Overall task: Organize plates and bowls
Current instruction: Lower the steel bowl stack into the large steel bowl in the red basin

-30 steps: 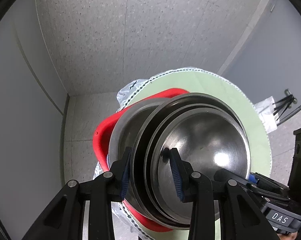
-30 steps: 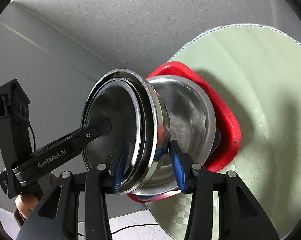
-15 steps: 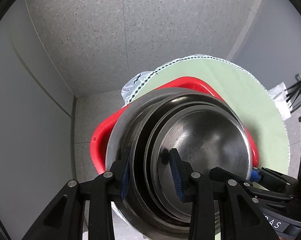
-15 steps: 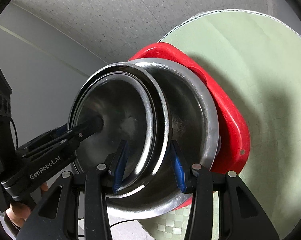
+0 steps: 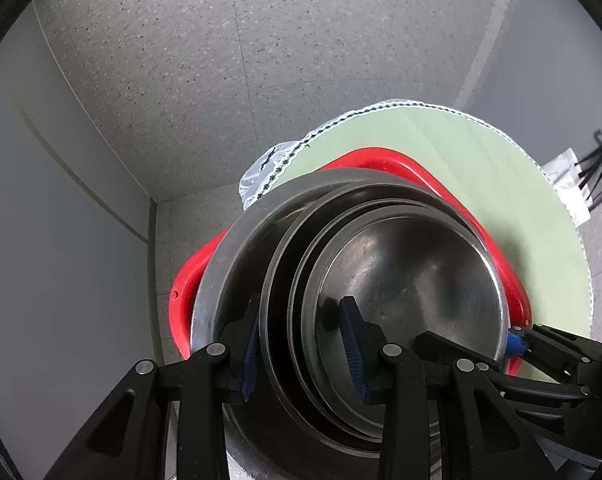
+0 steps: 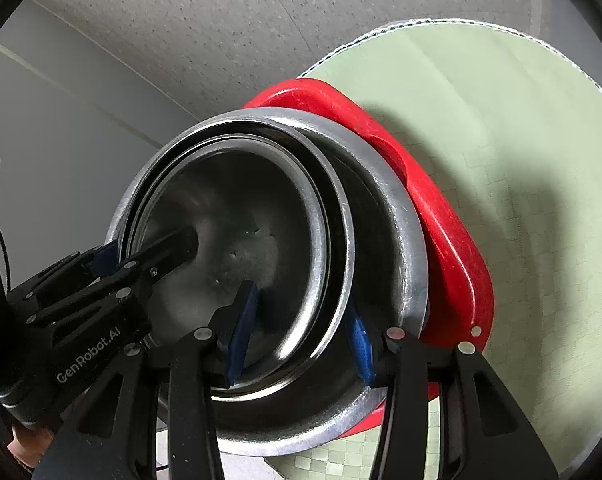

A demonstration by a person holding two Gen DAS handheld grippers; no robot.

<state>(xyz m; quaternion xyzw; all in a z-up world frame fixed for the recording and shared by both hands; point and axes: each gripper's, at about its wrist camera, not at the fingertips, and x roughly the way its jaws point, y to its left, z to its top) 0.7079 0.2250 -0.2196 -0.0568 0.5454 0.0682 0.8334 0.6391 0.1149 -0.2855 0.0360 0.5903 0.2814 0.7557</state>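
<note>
Left gripper (image 5: 301, 344) and right gripper (image 6: 299, 326) jaws clamp nested steel bowls (image 5: 401, 292); lower level into big bowl (image 6: 401, 248) over red tub (image 6: 453, 232), release together.

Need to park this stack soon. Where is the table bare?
Bare green cloth runs between the red tray and the table's far, stitched edge. The tray itself is crowded, filled by the big bowl and the nested bowls both grippers hold.

both hand-held grippers (image 5: 301, 344) (image 6: 301, 324) clamped, facing inward
</note>
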